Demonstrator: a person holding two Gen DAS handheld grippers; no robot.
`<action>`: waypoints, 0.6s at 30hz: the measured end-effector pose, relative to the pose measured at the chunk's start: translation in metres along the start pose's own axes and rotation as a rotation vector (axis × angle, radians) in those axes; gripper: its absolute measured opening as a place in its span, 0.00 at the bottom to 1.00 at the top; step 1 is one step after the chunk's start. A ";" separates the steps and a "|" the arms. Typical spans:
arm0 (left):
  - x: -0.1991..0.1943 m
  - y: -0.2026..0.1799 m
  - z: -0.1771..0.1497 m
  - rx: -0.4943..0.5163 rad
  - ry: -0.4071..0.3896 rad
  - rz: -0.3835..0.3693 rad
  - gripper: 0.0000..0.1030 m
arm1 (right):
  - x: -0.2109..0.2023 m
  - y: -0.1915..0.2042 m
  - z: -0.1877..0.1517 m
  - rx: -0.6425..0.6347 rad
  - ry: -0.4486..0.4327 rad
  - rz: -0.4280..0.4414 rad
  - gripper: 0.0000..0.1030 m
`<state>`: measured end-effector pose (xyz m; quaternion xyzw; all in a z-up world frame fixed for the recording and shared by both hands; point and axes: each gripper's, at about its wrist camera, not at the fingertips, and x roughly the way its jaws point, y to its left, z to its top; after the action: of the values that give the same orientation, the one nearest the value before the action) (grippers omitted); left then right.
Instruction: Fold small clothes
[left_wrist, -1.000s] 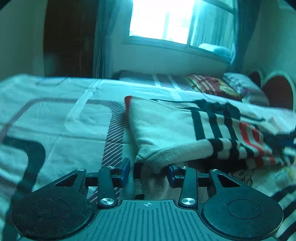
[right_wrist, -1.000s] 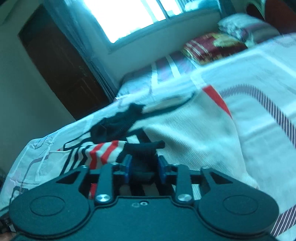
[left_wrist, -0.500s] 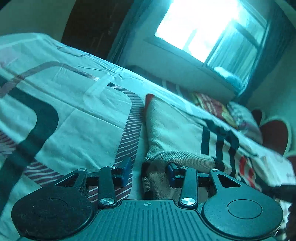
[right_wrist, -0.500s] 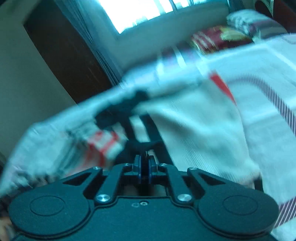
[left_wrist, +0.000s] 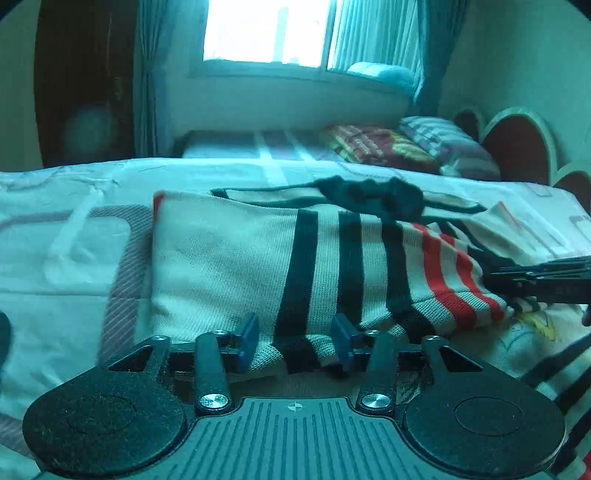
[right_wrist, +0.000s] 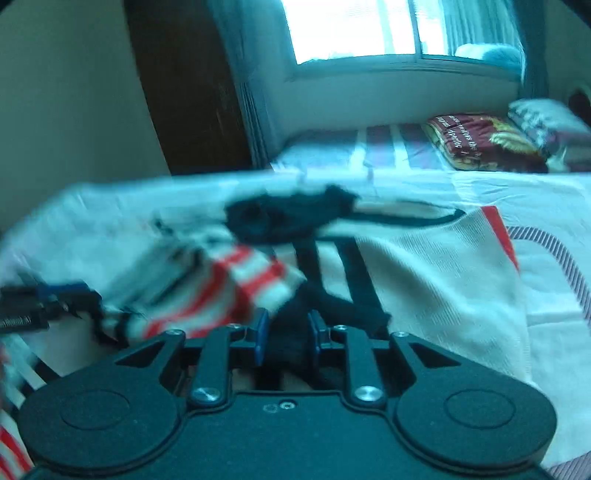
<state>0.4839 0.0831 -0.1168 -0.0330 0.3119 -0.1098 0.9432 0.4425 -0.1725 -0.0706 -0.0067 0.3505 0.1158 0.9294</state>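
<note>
We are mid-fold on the striped sweater (left_wrist: 236, 258), which lies on the bed (left_wrist: 55, 258) near its front edge. Our left tongs (left_wrist: 294, 341) stand released around the hem — they must clench next. Our right tongs (right_wrist: 286, 338) are part-parted around dark cloth; whether they pinch it, we cannot tell. Bare sheet lies off both sides — room for moving.

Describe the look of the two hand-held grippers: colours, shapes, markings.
Both look alike. The left hand-held gripper has a black ribbed body with a small crosshair mark, two round black discs, black linkage bars with silver screws, and blue finger pads. The right hand-held gripper matches, but its body top is smooth with two small holes. No cables or sleeves show.
</note>
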 end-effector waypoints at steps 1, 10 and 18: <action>-0.003 0.005 -0.002 -0.026 0.000 -0.018 0.45 | -0.001 -0.003 -0.001 0.001 0.003 0.010 0.21; 0.025 0.004 0.061 -0.032 -0.034 0.025 0.50 | 0.019 0.013 0.033 0.005 -0.075 0.076 0.26; 0.066 0.010 0.052 0.035 0.027 0.100 0.62 | 0.058 0.028 0.039 -0.107 -0.030 0.064 0.20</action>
<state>0.5686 0.0771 -0.1148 0.0007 0.3241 -0.0684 0.9436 0.5038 -0.1292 -0.0775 -0.0433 0.3300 0.1640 0.9286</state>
